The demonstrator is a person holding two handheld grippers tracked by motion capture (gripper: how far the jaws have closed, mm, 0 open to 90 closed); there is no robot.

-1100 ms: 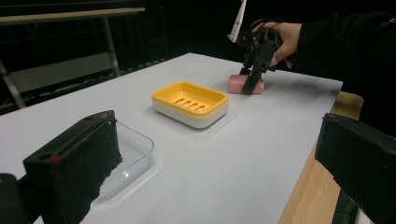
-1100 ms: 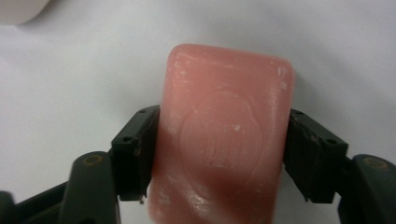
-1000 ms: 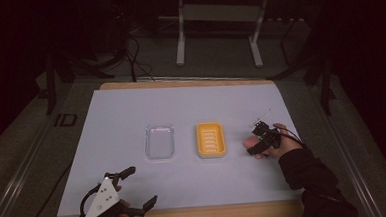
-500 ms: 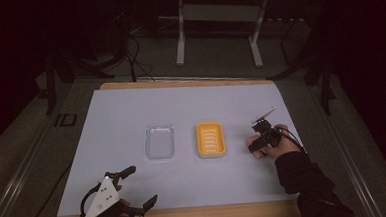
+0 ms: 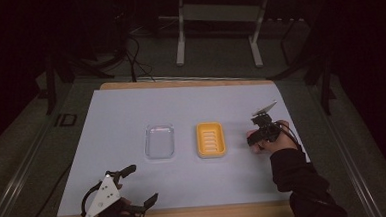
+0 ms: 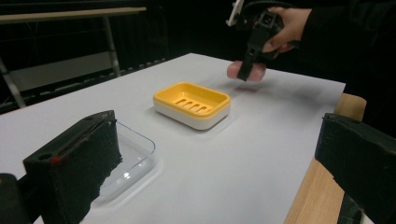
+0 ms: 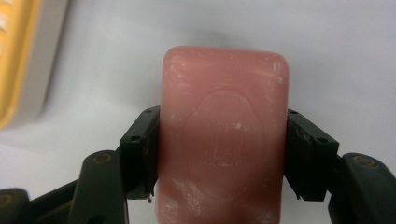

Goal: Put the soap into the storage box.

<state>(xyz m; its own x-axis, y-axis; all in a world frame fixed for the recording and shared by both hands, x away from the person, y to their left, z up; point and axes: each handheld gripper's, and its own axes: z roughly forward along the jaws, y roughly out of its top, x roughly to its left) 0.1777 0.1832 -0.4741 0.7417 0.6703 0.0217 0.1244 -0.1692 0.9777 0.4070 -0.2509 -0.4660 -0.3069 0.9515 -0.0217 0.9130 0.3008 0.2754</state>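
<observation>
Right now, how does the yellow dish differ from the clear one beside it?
The yellow soap dish is opaque, with a slotted floor on a white base; the clear tray is see-through and smooth. The yellow soap dish lies nearer the right gripper, which holds the pink soap; the clear tray nearer the left gripper. Both are empty rounded rectangles.

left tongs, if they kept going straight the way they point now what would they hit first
Probably the clear tray, lying just ahead of the open left tongs near the left jaw; the yellow soap dish sits farther along. Depth is hard to judge.
</observation>
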